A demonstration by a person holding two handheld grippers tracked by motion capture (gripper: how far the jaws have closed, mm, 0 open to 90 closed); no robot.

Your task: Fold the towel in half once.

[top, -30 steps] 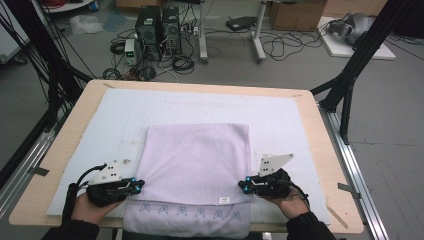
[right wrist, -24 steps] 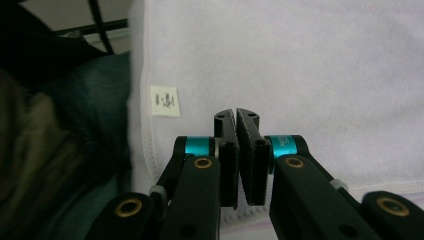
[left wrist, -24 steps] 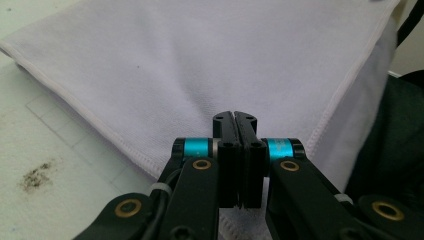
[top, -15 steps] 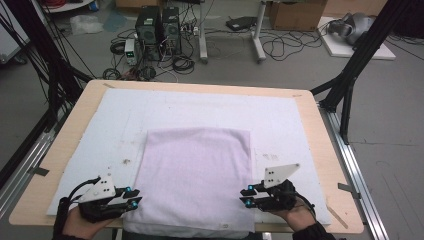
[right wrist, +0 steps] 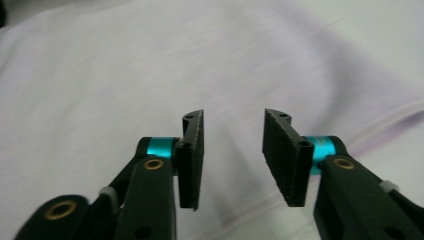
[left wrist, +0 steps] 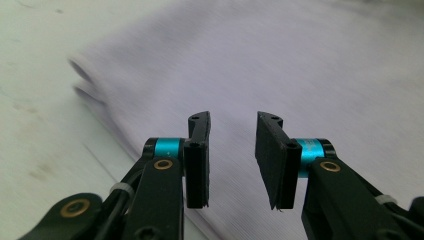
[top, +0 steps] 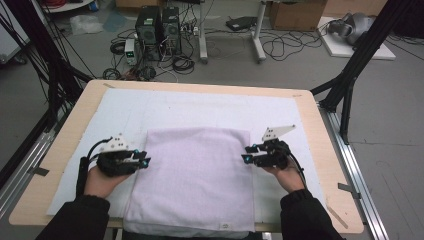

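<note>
We hold our left gripper (top: 145, 161) and right gripper (top: 246, 155) low at opposite side edges of the folded pale lilac towel (top: 196, 175), which lies on the white mat (top: 125, 107) covering the wooden table (top: 320, 145). Both pairs of fingers have just been opening and stand spread, nothing between them.

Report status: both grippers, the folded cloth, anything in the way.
Left gripper, right gripper: jaws just opened, nothing between. Folded lilac cloth flat on white mat. No obstruction.

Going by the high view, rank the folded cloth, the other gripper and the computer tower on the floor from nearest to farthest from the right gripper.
1. Folded cloth, just beside the right gripper, toward the table's middle.
2. Left gripper, across the cloth.
3. Computer tower, on the floor beyond the table.
</note>
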